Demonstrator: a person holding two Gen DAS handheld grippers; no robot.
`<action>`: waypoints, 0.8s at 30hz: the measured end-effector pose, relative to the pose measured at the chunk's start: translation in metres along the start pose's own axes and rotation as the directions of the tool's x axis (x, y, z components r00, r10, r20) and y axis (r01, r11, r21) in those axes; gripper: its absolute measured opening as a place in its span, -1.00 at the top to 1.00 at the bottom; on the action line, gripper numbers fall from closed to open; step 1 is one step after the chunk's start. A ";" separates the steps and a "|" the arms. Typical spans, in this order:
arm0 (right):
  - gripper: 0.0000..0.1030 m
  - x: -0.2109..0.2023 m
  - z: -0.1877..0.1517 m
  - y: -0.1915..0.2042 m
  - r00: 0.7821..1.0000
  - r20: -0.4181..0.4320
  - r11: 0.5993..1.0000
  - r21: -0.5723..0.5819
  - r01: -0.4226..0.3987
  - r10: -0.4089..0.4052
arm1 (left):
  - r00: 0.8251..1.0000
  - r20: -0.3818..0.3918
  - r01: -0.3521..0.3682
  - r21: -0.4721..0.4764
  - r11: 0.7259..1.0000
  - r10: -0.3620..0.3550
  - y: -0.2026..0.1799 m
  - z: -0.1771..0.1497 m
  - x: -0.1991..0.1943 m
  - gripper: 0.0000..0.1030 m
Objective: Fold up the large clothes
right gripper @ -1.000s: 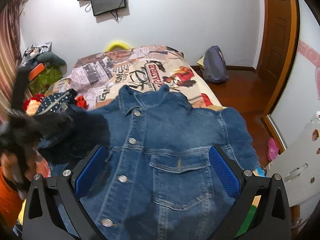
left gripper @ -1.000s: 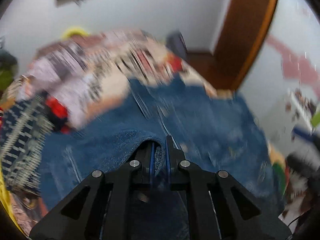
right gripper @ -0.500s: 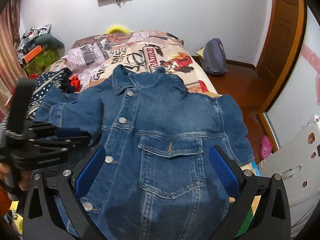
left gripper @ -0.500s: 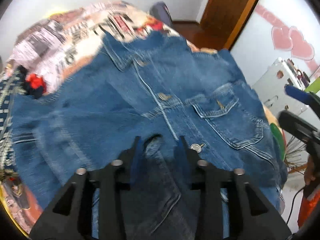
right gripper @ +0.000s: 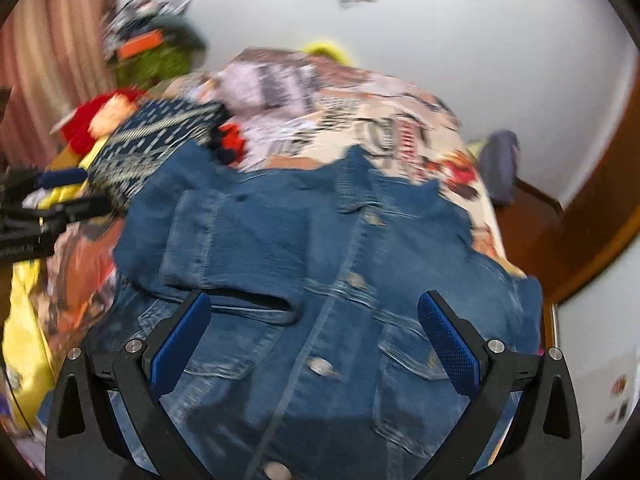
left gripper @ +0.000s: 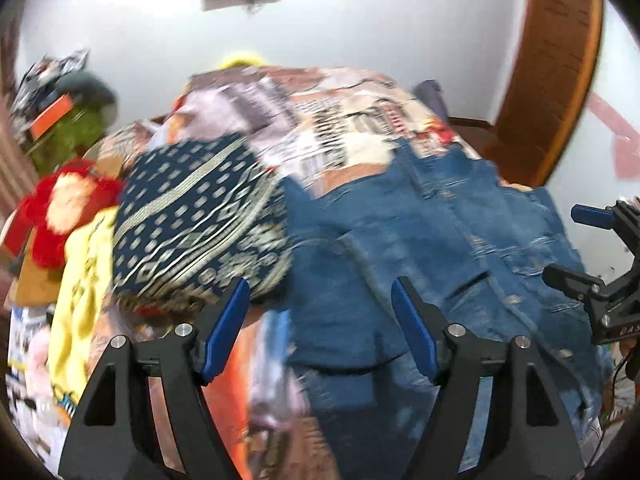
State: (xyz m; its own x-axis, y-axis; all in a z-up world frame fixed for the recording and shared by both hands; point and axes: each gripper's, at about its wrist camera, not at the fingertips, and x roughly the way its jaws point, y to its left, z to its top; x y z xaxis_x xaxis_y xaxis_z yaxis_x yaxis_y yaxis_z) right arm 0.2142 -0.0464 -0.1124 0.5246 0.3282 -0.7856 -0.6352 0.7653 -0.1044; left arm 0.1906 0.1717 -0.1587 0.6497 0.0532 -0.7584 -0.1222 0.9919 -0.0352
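Spread across the patterned bed (right gripper: pixel 404 128), the denim jacket (right gripper: pixel 360 264) lies front up, one sleeve (right gripper: pixel 224 248) folded over its chest, though blur softens details. Both the left gripper (left gripper: pixel 320 320) and right gripper (right gripper: pixel 316 340) hover above it, jaws wide apart, holding nothing.

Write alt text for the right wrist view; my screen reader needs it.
A denim jacket lies front-up on a bed, one sleeve folded across its chest. The right tool hovers open above it, and the left tool shows at the left edge. The picture is blurred.
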 end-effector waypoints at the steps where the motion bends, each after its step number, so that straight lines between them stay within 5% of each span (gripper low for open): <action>1: -0.99 0.008 0.004 0.011 1.000 -0.018 0.999 -0.044 -0.018 0.017 | 1.000 -0.012 -0.005 -0.016 1.000 0.005 0.006 -0.004 0.004 -0.41; 8: -0.89 0.054 0.010 0.067 0.991 -0.123 0.960 -0.268 -0.080 0.048 | 0.994 -0.113 -0.009 -0.109 0.994 -0.003 0.039 -0.042 0.032 -0.41; 17: -0.23 0.097 0.012 0.088 0.966 -0.246 0.923 -0.350 -0.161 0.075 | 0.979 -0.203 0.004 -0.129 0.992 -0.030 0.044 -0.072 0.066 -0.41; 22: 0.48 0.106 0.016 0.092 0.964 -0.244 0.916 -0.352 -0.192 0.108 | 0.970 -0.230 0.042 -0.168 0.985 -0.080 0.046 -0.078 0.084 -0.41; 24: 0.61 0.105 0.018 0.093 0.970 -0.221 0.919 -0.352 -0.178 0.103 | 0.965 -0.245 0.051 -0.185 0.981 -0.096 0.045 -0.079 0.091 -0.41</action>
State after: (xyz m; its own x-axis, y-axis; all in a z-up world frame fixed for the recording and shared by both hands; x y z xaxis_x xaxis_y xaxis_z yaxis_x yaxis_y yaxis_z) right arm 0.2201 0.0692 -0.1933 0.3180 0.2748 -0.9074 -0.8765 0.4501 -0.1709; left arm 0.1851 0.2122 -0.2805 0.4542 -0.0725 -0.8879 -0.2254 0.9549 -0.1933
